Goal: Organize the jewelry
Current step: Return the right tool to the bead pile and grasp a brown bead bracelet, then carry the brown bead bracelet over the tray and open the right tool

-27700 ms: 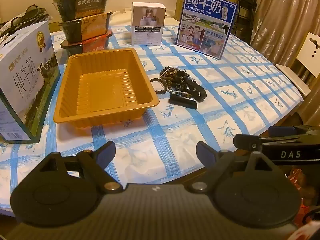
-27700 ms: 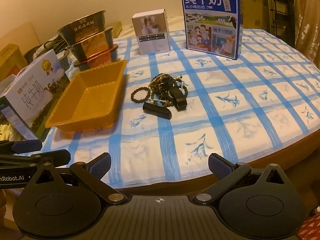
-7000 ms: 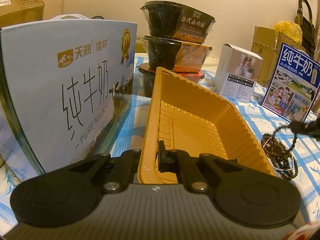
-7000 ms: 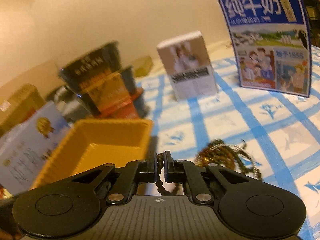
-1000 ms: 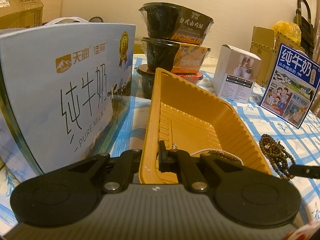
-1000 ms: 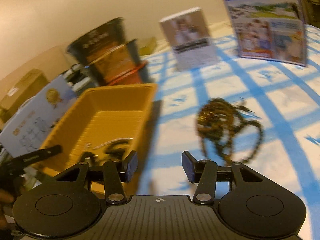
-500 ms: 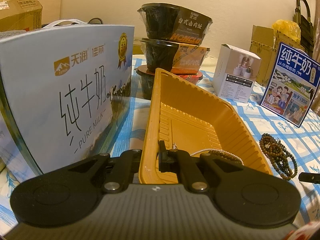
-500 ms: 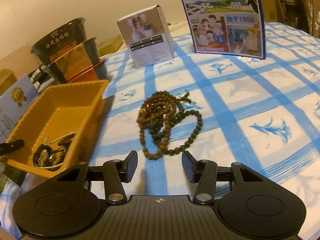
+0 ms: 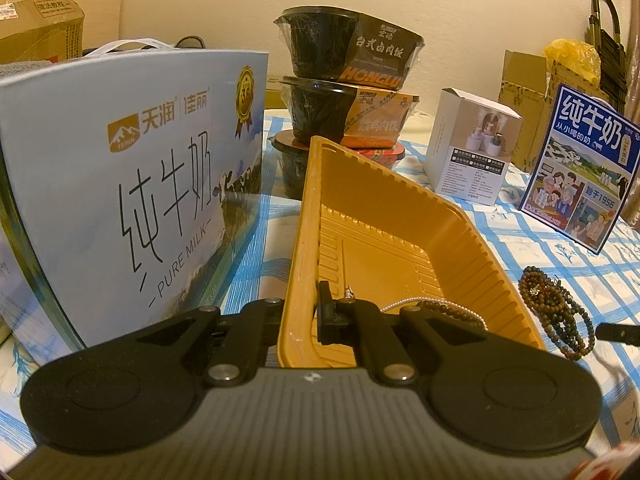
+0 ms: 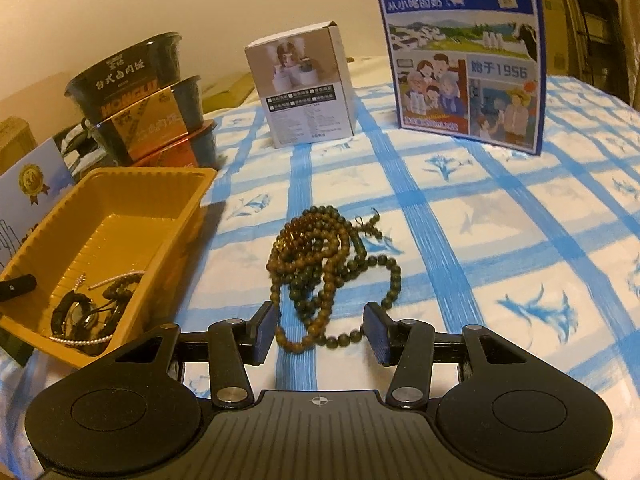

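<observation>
An orange plastic tray (image 9: 400,216) stands on the checked tablecloth. My left gripper (image 9: 305,307) is shut on its near wall, one finger inside and one outside. Inside the tray lie a pearl chain, dark beads and black bands (image 10: 88,312). A tangled pile of brown-green bead necklaces (image 10: 320,252) lies on the cloth to the right of the tray (image 10: 152,174). My right gripper (image 10: 320,322) is open just over the near end of the pile, whose lowest loops show between its fingers without touching the pads. The same pile (image 9: 556,304) shows in the left wrist view.
A big pale-blue milk carton (image 9: 120,184) stands close on the tray's left. Stacked black meal bowls (image 9: 348,92) are behind it. A white box (image 10: 304,88) and a blue milk carton (image 10: 460,52) stand further back. Blue-checked cloth (image 10: 520,240) spreads to the right.
My right gripper swung from near the tray over to the bead pile and closed in on it, jaws equally wide. The left gripper kept its hold on the tray.
</observation>
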Demonstrator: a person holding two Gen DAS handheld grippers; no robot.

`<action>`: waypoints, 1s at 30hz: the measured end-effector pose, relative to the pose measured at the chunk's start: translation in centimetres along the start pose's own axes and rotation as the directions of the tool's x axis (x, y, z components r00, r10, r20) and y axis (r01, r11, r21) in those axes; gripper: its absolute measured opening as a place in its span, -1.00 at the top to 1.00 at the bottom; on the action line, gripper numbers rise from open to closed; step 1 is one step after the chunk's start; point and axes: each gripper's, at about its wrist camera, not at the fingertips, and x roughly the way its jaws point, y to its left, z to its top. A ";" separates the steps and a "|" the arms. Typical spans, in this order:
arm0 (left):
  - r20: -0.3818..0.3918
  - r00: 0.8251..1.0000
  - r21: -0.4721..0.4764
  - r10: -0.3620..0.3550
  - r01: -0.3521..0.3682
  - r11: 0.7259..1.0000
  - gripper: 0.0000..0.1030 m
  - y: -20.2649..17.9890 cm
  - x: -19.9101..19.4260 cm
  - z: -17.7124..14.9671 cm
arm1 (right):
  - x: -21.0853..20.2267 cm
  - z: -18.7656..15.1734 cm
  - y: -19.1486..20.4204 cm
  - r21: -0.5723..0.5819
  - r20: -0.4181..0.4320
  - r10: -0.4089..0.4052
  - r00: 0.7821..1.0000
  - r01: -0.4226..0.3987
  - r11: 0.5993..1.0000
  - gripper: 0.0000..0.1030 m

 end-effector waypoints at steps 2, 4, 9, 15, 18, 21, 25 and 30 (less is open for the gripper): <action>0.000 1.000 -0.001 0.000 0.000 1.000 0.91 0.0 0.0 0.0 | 0.4 0.5 0.5 -0.037 0.009 -0.007 1.000 0.007 0.999 0.05; 0.000 1.000 -0.002 -0.001 0.001 1.000 0.91 0.0 0.0 0.0 | 0.9 1.0 1.1 -0.082 0.021 -0.008 1.000 0.009 0.997 0.12; -0.001 1.000 -0.002 -0.001 0.001 1.000 0.91 0.0 0.0 0.0 | 2.7 1.7 2.4 -0.173 0.026 -0.002 1.000 0.006 0.985 0.41; -0.001 1.000 -0.002 0.000 0.000 1.000 0.91 0.0 0.0 0.0 | 5.5 2.1 3.9 -0.273 0.025 -0.019 1.000 0.025 0.962 0.56; 0.000 1.000 0.000 0.000 0.000 1.000 0.91 0.0 0.0 0.0 | 6.7 2.2 4.4 -0.302 0.023 -0.033 0.999 0.039 0.953 0.61; -0.001 1.000 0.001 -0.001 0.001 1.000 0.91 -0.1 0.0 0.0 | 7.7 2.3 4.6 -0.314 0.024 -0.053 0.998 0.058 0.948 0.64; -0.001 1.000 0.000 -0.001 0.001 1.000 0.91 -0.1 0.0 0.0 | 8.7 2.5 4.9 -0.325 0.024 -0.068 0.997 0.072 0.943 0.67; -0.001 1.000 -0.002 -0.001 0.001 1.000 0.91 -0.1 -0.1 0.0 | 9.6 2.4 5.0 -0.345 0.024 -0.090 0.996 0.093 0.934 0.77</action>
